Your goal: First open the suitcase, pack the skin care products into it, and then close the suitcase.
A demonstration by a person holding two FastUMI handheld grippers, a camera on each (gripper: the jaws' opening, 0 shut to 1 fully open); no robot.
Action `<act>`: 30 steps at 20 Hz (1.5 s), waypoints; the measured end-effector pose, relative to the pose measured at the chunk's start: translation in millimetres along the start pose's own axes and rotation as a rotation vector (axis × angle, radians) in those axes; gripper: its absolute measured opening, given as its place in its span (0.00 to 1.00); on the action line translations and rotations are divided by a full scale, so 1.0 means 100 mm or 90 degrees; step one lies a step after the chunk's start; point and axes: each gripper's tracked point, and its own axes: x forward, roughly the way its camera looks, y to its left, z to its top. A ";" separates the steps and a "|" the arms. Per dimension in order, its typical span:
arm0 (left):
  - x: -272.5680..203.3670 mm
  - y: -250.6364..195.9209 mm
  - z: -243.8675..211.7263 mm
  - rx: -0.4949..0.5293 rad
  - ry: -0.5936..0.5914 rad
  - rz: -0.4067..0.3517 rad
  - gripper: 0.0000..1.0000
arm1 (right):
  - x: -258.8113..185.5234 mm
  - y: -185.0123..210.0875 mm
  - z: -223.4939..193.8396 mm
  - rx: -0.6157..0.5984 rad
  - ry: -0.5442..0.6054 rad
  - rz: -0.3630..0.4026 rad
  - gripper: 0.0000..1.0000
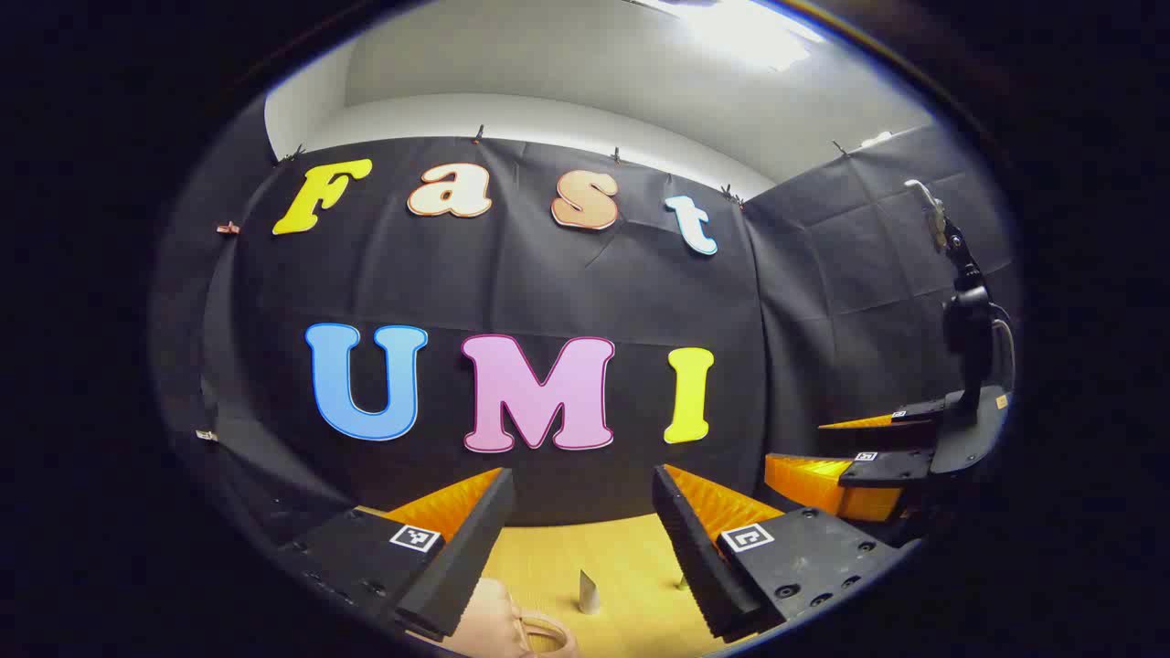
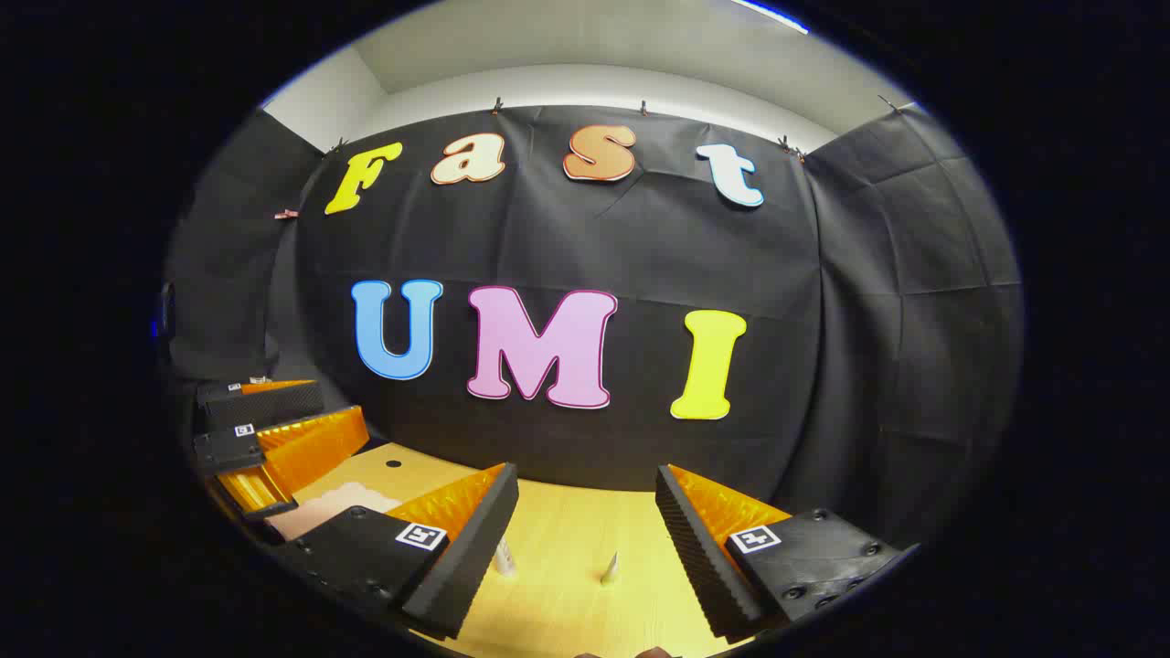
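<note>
Booth: black cloth wall at the back and on both sides, white ceiling above, a pale wooden table [image 1: 631, 557] below.

Left gripper [image 1: 583, 539]: raised above the table and aimed at the back wall, fingers spread wide apart, nothing between them. Seen from the right gripper view [image 2: 274, 439], it sits at the left, over the table's left part.

Right gripper [image 2: 587, 539]: likewise raised and level, fingers parted, holding nothing. In the left gripper view it hangs at the right [image 1: 868, 457], level with its partner.

Suitcase [image 1: 498, 626]: a pink, rounded body with a loop handle, low at the table's near edge, just under the left gripper's left finger. In the right gripper view a pink slab [image 2: 320, 512] shows under the left gripper. Whether it is open cannot be told; its long axis is likewise unclear.

Skin care products: two small pale upright tubes [image 2: 610, 568] on the table between the right gripper's fingers, toward the middle; one tube [image 1: 589, 592] shows below the left gripper.

Judgement: the suitcase lies below and to the left, nearer the left gripper; the tubes stand ahead of the right. Opening appears not yet begun.
</note>
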 end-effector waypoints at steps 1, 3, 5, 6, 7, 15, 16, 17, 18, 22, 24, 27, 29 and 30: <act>0.01 -0.01 -0.07 -0.014 0.009 0.000 0.96 | 0.00 -0.03 0.04 -0.003 -0.007 -0.006 0.95; 0.02 0.02 -0.13 -0.035 0.026 0.007 0.95 | -0.02 -0.13 0.10 -0.025 -0.024 -0.027 0.96; 0.04 0.04 -0.18 -0.049 0.041 0.016 0.95 | -0.04 -0.15 0.10 -0.046 -0.027 -0.027 0.98; 0.05 0.05 -0.19 -0.055 0.045 0.018 0.95 | -0.06 -0.15 0.08 -0.053 -0.024 -0.024 0.94; 0.06 0.06 -0.20 -0.058 0.050 0.023 0.95 | -0.08 -0.16 0.06 -0.057 -0.021 -0.024 0.96; 0.03 0.06 -0.09 -0.024 0.044 0.051 0.95 | -0.11 -0.26 0.04 -0.041 -0.015 -0.012 0.96; 0.03 0.04 -0.06 -0.022 0.041 0.058 0.95 | -0.11 -0.27 0.04 -0.042 -0.017 -0.009 0.96; 0.02 0.04 -0.05 -0.018 0.040 0.065 0.95 | -0.11 -0.29 0.05 -0.040 -0.018 -0.006 0.96; 0.02 0.04 -0.04 -0.013 0.042 0.074 0.96 | -0.10 -0.31 0.06 -0.037 -0.022 -0.004 0.96; -0.04 -0.04 -0.15 -0.016 0.064 0.102 0.96 | -0.07 -0.41 0.12 -0.028 -0.042 0.005 0.94; -0.09 -0.05 -0.21 -0.014 0.077 0.119 0.95 | -0.03 -0.45 0.08 -0.028 -0.043 0.017 0.96; -0.14 -0.10 -0.30 -0.005 0.099 0.136 0.95 | 0.04 -0.49 -0.01 -0.016 -0.033 0.039 0.96; -0.12 -0.13 -0.46 -0.002 0.132 0.142 0.95 | 0.08 -0.55 -0.02 -0.007 -0.035 0.045 0.96; -0.11 -0.12 -0.57 -0.002 0.155 0.145 0.96 | 0.09 -0.59 -0.02 -0.004 -0.037 0.045 0.96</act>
